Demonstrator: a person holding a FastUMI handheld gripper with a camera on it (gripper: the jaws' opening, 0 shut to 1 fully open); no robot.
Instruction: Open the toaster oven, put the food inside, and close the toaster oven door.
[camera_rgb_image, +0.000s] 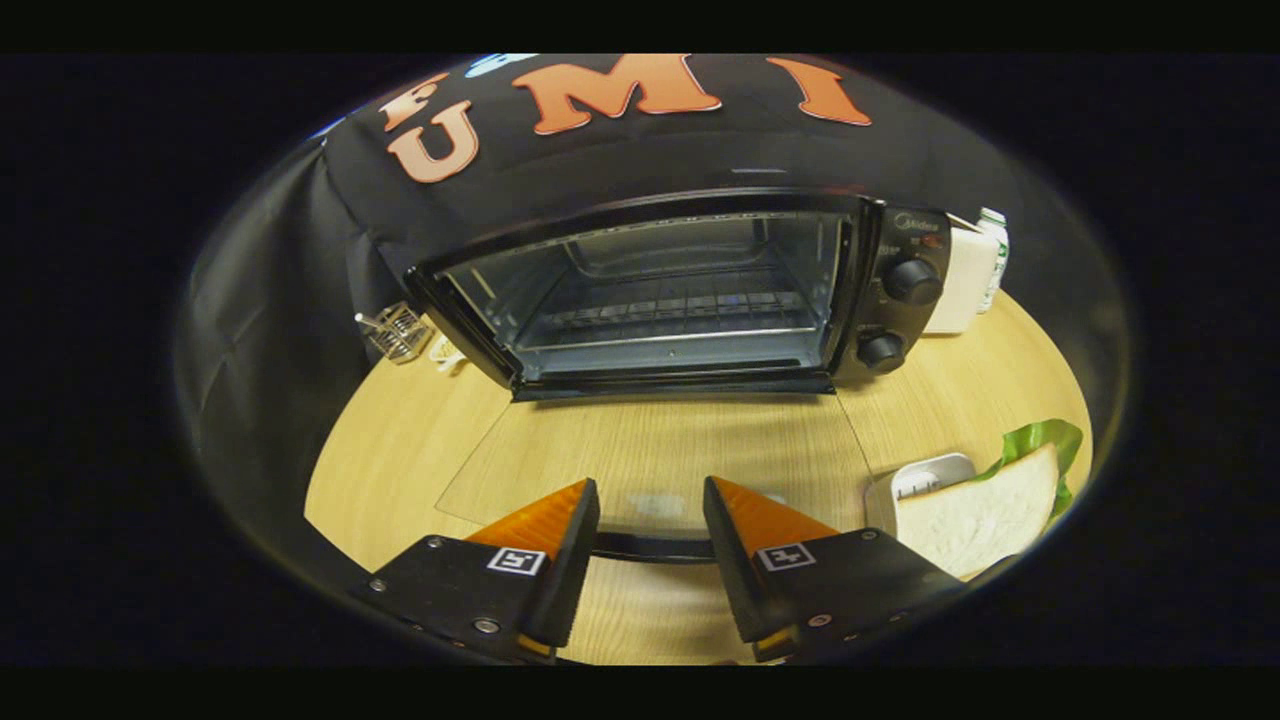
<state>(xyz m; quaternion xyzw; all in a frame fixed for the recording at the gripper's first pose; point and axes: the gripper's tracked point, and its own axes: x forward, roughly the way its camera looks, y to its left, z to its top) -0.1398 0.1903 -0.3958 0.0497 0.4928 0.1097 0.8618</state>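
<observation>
Over on the left, behind the table (400, 470), a small wire rack (395, 332) sits by the cloth wall. Now the toaster oven (680, 295), mouth wide open, its glass door (650, 470) folded flat onto the wood, the dark handle (650, 547) lying crosswise right between the fingers. The gripper (650, 520) hangs spread apart, gripping nothing; the handle bar sits in the gap but I see neither pad pressing it. Off to the right, the slice of bread (985, 515) rests on a white tray (925, 478) with something green (1045, 440) behind. So the food lies to the right of the fingers, close in, and I'd say a swing right comes first
</observation>
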